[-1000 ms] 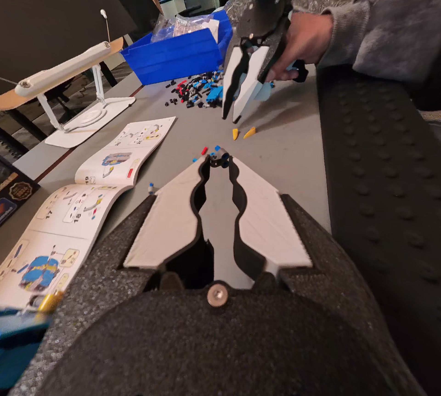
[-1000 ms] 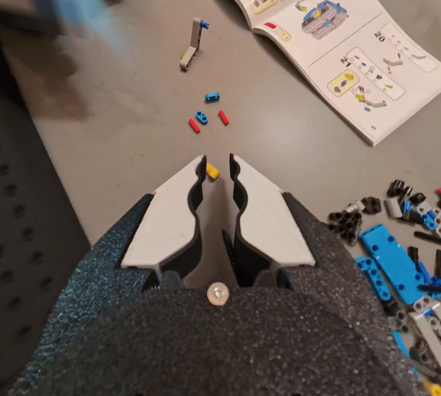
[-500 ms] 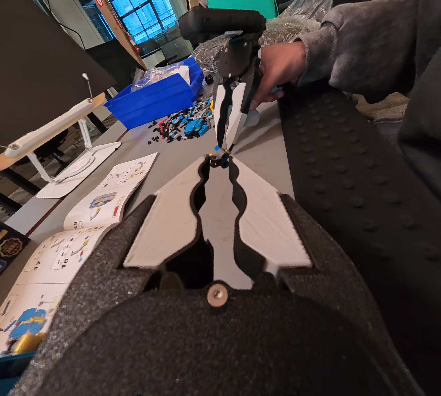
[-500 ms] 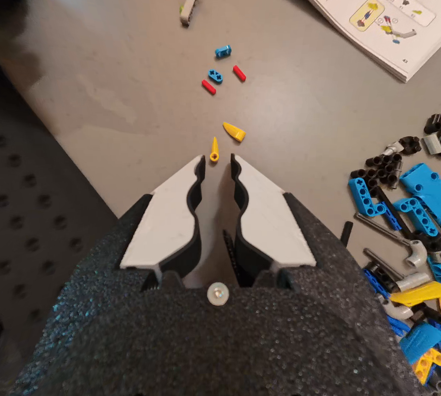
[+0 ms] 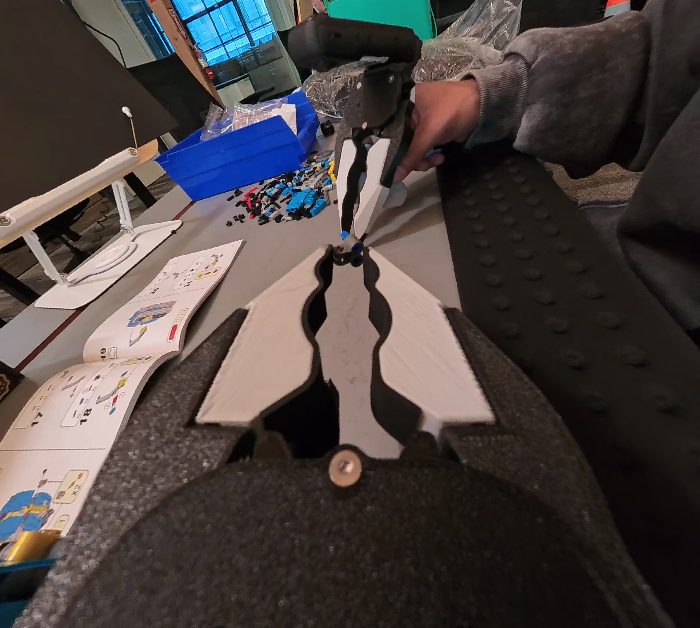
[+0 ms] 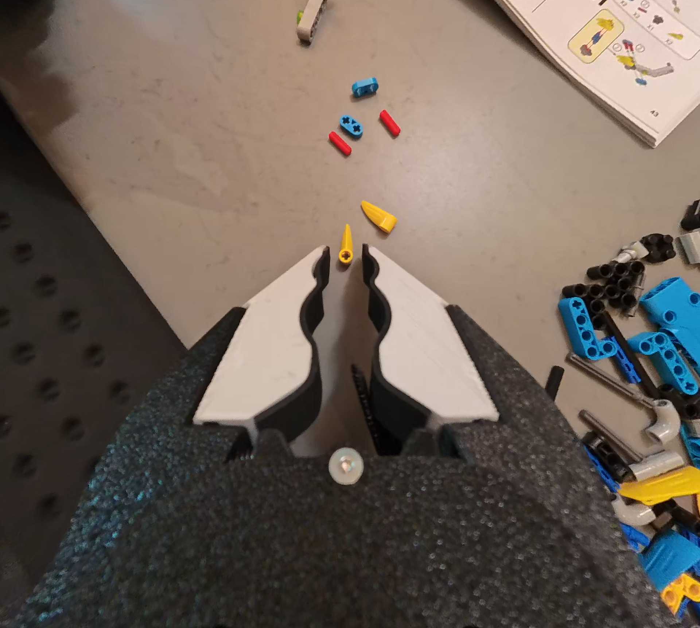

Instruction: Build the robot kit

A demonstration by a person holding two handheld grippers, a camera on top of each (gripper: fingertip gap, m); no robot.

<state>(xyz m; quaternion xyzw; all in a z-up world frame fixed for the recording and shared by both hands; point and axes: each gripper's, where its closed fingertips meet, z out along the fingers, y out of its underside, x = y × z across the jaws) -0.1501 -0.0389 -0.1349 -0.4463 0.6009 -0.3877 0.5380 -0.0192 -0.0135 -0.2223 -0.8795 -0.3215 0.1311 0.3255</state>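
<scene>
My left gripper (image 5: 346, 254) is shut on a small black, grey and blue pin assembly (image 5: 347, 250) and holds it over the grey table (image 5: 409, 250). My right gripper (image 6: 344, 250) is narrowly open, tips low over the table (image 6: 189, 117). A thin yellow spike piece (image 6: 346, 245) lies on the table between its tips. I cannot tell if the fingers touch it. A second yellow tooth piece (image 6: 378, 218) lies just beyond. In the left wrist view the right gripper (image 5: 354, 231) points down right behind the held assembly.
Beyond lie two red pins (image 6: 339, 143), two small blue pieces (image 6: 351, 126) and a bent grey beam (image 6: 316, 0). An open instruction booklet (image 6: 568, 4) lies nearby, with a pile of loose parts (image 6: 644, 344), a blue bin (image 5: 235, 159), a white stand (image 5: 94, 261) and a black dimpled mat (image 5: 549, 307). The tips of one gripper are about 15 cm away from the tips of the other.
The right gripper drew back, so both yellow pieces now show ahead of its tips. In the left wrist view it came in close behind the held assembly. The left gripper tilted upward.
</scene>
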